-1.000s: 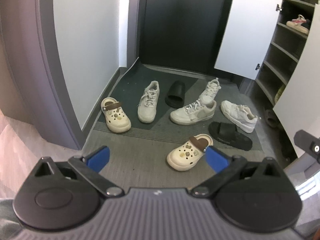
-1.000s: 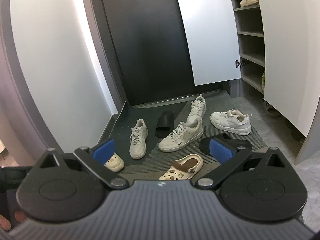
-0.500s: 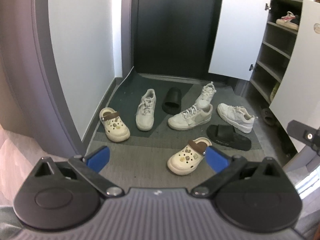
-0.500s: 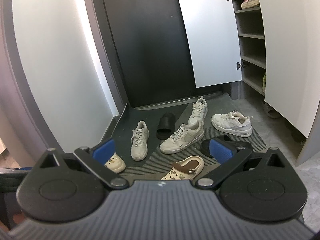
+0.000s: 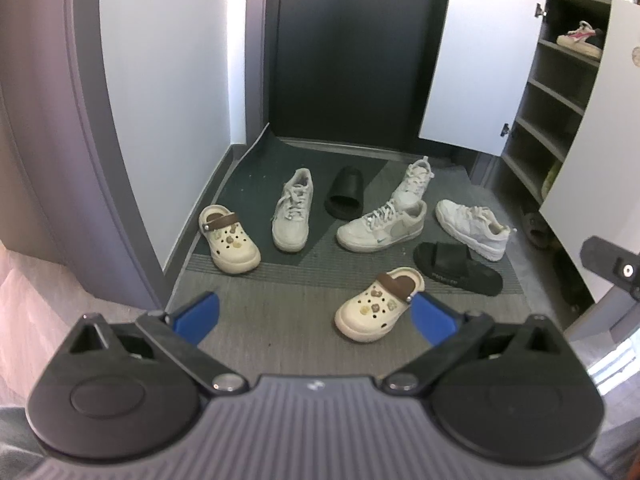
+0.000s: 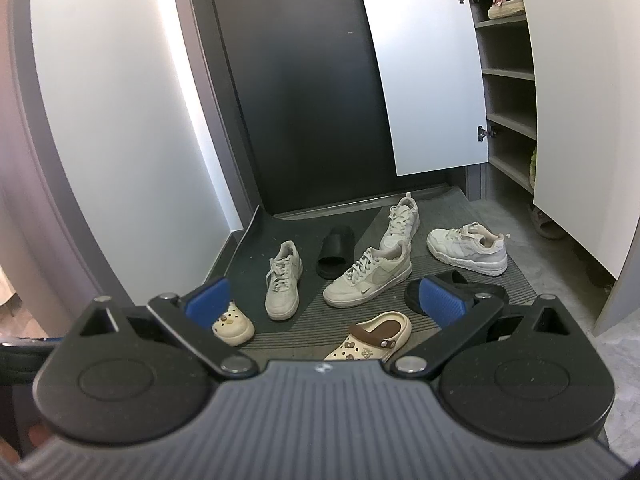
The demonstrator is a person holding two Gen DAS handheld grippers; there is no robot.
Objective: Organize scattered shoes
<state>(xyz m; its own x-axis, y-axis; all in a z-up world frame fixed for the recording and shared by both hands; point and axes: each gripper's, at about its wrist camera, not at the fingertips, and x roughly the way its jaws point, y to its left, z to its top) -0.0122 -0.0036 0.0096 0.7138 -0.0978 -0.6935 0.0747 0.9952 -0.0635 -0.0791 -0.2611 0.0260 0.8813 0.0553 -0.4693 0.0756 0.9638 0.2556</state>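
Note:
Shoes lie scattered on the entry mat. A cream clog (image 5: 378,304) (image 6: 372,340) is nearest, and its mate (image 5: 228,238) (image 6: 232,324) sits at the left. Between them are white sneakers: one pointing away (image 5: 292,210) (image 6: 283,280), one with a grey swoosh (image 5: 382,226) (image 6: 368,276), one behind it (image 5: 414,182) (image 6: 400,220), and a chunky one (image 5: 470,228) (image 6: 466,248) at the right. A black slide (image 5: 345,197) (image 6: 336,251) lies at the back, another (image 5: 456,267) (image 6: 476,286) nearer. My left gripper (image 5: 316,316) and right gripper (image 6: 324,300) hover open, above and short of the shoes, holding nothing.
An open shoe cabinet (image 5: 560,100) (image 6: 508,76) with shelves stands at the right, its white door (image 5: 480,56) (image 6: 424,68) swung out. A pink shoe (image 5: 578,38) (image 6: 505,0) rests on a high shelf. A dark door (image 6: 304,92) closes the back; a white wall (image 5: 168,72) bounds the left.
Both views shifted slightly; the left view first pulled back, then came closer and lower toward the shoes. No shoe has moved and both grippers stay open.

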